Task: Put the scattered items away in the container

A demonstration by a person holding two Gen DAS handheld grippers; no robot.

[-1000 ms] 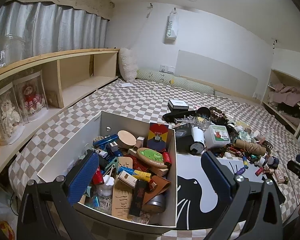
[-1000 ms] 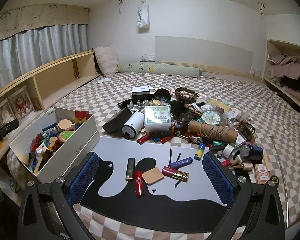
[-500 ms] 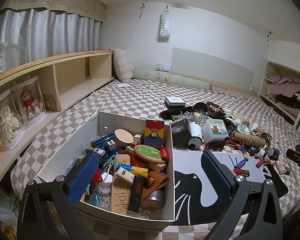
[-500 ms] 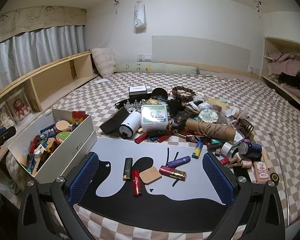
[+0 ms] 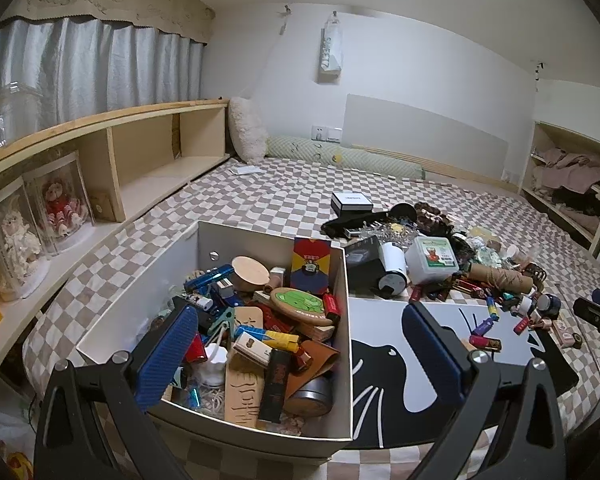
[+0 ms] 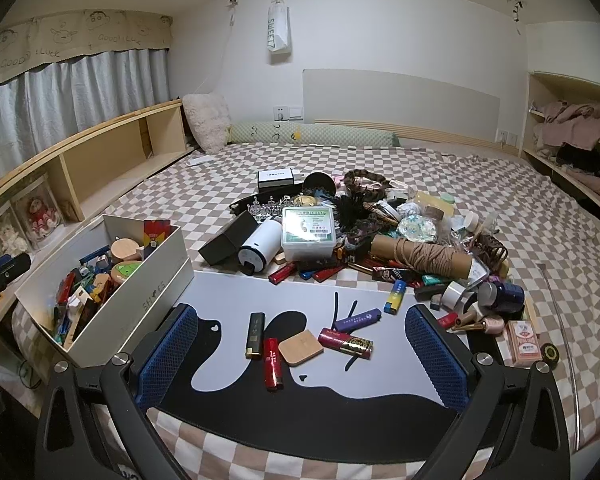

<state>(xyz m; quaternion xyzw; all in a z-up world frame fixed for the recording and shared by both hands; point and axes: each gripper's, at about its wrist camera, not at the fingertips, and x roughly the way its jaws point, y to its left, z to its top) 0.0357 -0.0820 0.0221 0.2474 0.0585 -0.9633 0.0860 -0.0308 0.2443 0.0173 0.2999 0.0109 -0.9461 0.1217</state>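
Raised slightly since earlier frames, both grippers empty, jaws apart: left gripper (image 5: 300,344) over white box (image 5: 344,320); next, picking red lighter (image 6: 273,363) with right gripper (image 6: 302,354).

Everything sits on a bed (image 6: 440,172) with a brown-and-white checkered cover. On it there's a white box (image 6: 156,280) stuffed with odds and ends at the left, a black-and-white mat (image 6: 236,292) right beside it, and a big pile of clutter (image 6: 380,232) past the mat.
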